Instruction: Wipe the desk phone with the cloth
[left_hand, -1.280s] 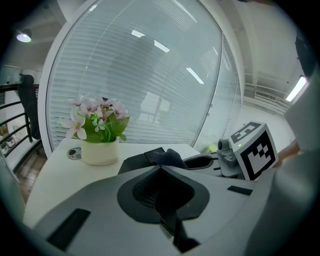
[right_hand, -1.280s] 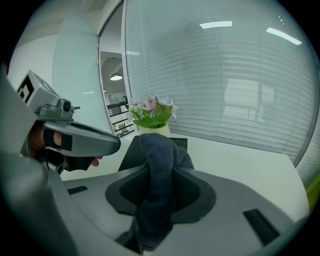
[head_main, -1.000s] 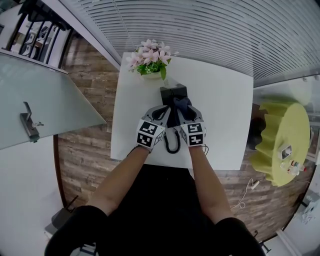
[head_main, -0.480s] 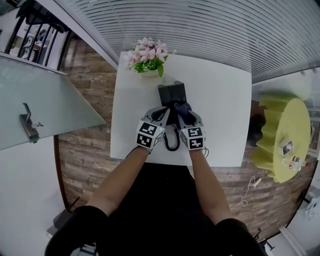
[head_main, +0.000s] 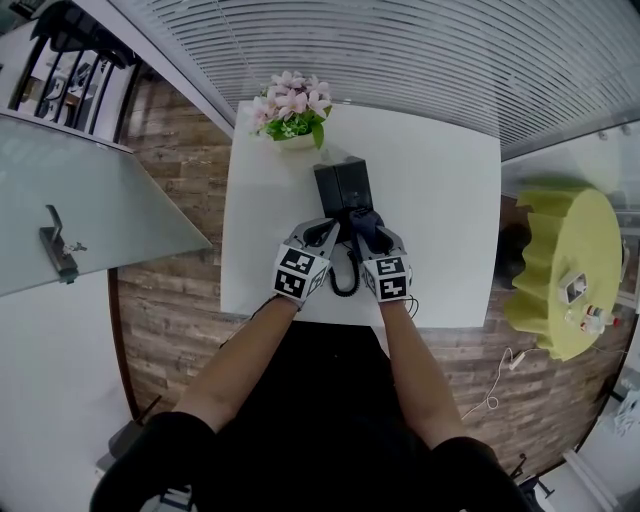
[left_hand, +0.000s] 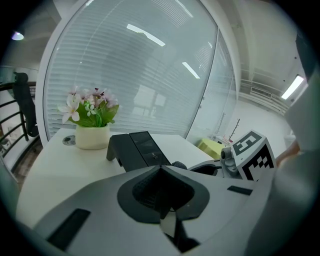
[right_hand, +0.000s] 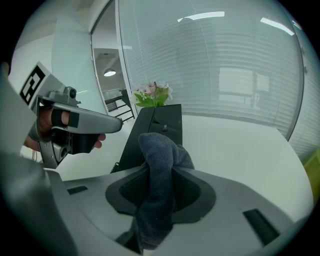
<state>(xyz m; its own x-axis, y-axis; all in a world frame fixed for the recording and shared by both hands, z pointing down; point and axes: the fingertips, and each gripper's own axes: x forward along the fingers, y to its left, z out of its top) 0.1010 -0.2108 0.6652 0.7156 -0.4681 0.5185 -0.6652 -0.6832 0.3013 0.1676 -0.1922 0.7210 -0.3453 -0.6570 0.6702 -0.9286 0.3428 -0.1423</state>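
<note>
The black desk phone (head_main: 342, 185) lies on the white table (head_main: 440, 220), and its coiled cord (head_main: 345, 278) trails toward me. My right gripper (head_main: 366, 232) is shut on a dark blue-grey cloth (right_hand: 161, 155), which bulges out past the jaws at the phone's near end (right_hand: 161, 125). In the head view the cloth (head_main: 365, 220) rests against the phone's near right corner. My left gripper (head_main: 326, 236) sits beside it on the phone's left, jaws shut with nothing between them. From the left gripper (left_hand: 160, 170) the phone (left_hand: 137, 149) lies just ahead.
A white pot of pink flowers (head_main: 290, 108) stands at the table's far left corner, behind the phone, and shows as a flower pot (left_hand: 91, 131) in the left gripper view. A yellow-green round seat (head_main: 560, 270) is off the table's right side. Window blinds run behind the table.
Both grippers have drawn back toward me along the phone. The cloth has slid from the phone's middle to its near end, and more of the phone's top now shows.
</note>
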